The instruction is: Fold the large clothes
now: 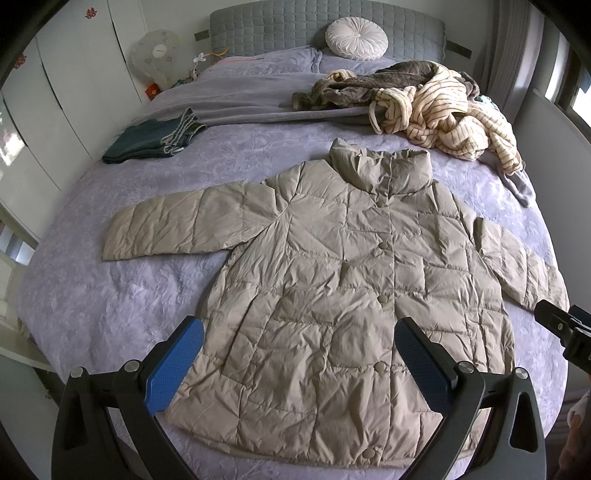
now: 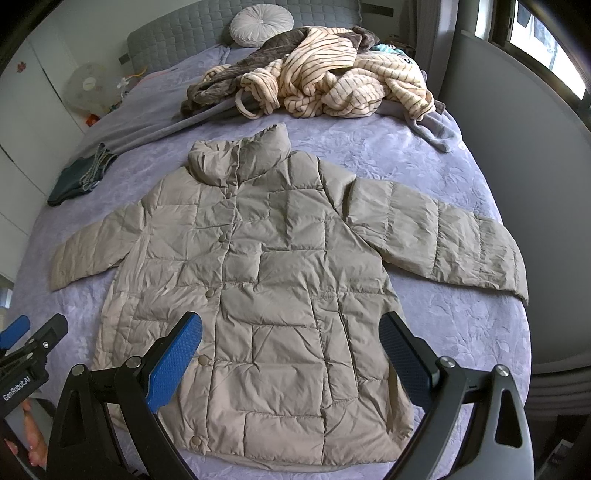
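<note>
Plainly nothing is folded yet: the beige puffer jacket (image 1: pixel 332 288) lies spread flat, front up and buttoned, in the middle of the purple bedspread (image 1: pixel 110 314), collar pointing toward the grey headboard (image 1: pixel 288 22). Left of the jacket, and well apart from it, a folded dark green garment (image 1: pixel 147 142) sits near the bed's edge. The jacket's left-hand sleeve (image 1: pixel 166 229) stretches straight out from the body and lies flat. The left gripper (image 1: pixel 299 365) hovers over the jacket's lower hem with its jaws spread wide and nothing between them; the blue pads (image 1: pixel 173 365) frame the hem without touching the cloth, as far as the view shows. Beyond the collar, a round white cushion (image 1: pixel 356 38) leans on the headboard, and to the right of it a loose heap of striped cream and brown clothes (image 1: pixel 436 107) waits. The right gripper (image 2: pixel 291 362) likewise hangs above the hem's right half, jaws wide and empty. The jacket's right-hand sleeve (image 2: pixel 443 232) angles outward and down toward the bed's edge. I judge this to be the start of the fold, the garment laid out and ready; the next move calls for each gripper to travel out to a sleeve or side edge, pinch the slippery quilted fabric firmly, and carry it inward across the front
</note>
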A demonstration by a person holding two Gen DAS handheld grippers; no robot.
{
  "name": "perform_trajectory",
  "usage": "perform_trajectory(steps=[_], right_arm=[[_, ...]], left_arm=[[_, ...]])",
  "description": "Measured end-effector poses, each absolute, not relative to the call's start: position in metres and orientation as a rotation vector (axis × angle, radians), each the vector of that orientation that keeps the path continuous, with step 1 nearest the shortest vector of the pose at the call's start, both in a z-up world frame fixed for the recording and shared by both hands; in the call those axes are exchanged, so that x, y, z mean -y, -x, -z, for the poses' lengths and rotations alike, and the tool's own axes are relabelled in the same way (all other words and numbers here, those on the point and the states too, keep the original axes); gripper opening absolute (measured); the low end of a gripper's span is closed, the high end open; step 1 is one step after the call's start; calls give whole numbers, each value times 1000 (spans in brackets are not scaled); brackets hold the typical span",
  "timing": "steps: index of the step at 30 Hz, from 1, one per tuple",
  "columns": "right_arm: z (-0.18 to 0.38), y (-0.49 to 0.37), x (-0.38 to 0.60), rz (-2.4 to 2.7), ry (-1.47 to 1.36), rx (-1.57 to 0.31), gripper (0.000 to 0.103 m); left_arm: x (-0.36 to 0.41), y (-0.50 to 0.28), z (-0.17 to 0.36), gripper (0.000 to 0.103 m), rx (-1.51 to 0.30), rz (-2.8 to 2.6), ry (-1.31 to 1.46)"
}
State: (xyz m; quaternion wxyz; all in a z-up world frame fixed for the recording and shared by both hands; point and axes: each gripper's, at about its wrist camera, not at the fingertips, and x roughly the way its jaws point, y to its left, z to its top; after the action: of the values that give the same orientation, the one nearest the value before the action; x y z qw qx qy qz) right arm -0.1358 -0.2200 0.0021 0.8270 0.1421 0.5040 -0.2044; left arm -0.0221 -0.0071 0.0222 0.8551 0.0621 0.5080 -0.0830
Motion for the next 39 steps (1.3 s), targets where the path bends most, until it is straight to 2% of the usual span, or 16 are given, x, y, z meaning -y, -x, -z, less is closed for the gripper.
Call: perform_trajectory(steps=[11, 18, 19, 23, 28, 39], right_arm=[[-5, 127, 204, 430, -293, -1083, 97], [15, 104, 183, 408, -314, -1093, 98], [20, 98, 179, 407, -308, -1103, 103], [41, 73, 160, 390, -292, -1123, 103], [82, 37, 132, 349, -332, -1213, 103], [163, -18, 78, 248, -379, -1253, 103]], left_arm=[[-26, 2, -12, 103, -1105, 185, -76], [-73, -35, 36, 103, -1183, 194, 27], [-83, -44, 44, 103, -1193, 201, 50], [-125, -84, 82, 103, -1222, 206, 149], [-178, -131, 131, 103, -1222, 167, 286], [-287, -228, 239, 103, -1209, 103, 643]])
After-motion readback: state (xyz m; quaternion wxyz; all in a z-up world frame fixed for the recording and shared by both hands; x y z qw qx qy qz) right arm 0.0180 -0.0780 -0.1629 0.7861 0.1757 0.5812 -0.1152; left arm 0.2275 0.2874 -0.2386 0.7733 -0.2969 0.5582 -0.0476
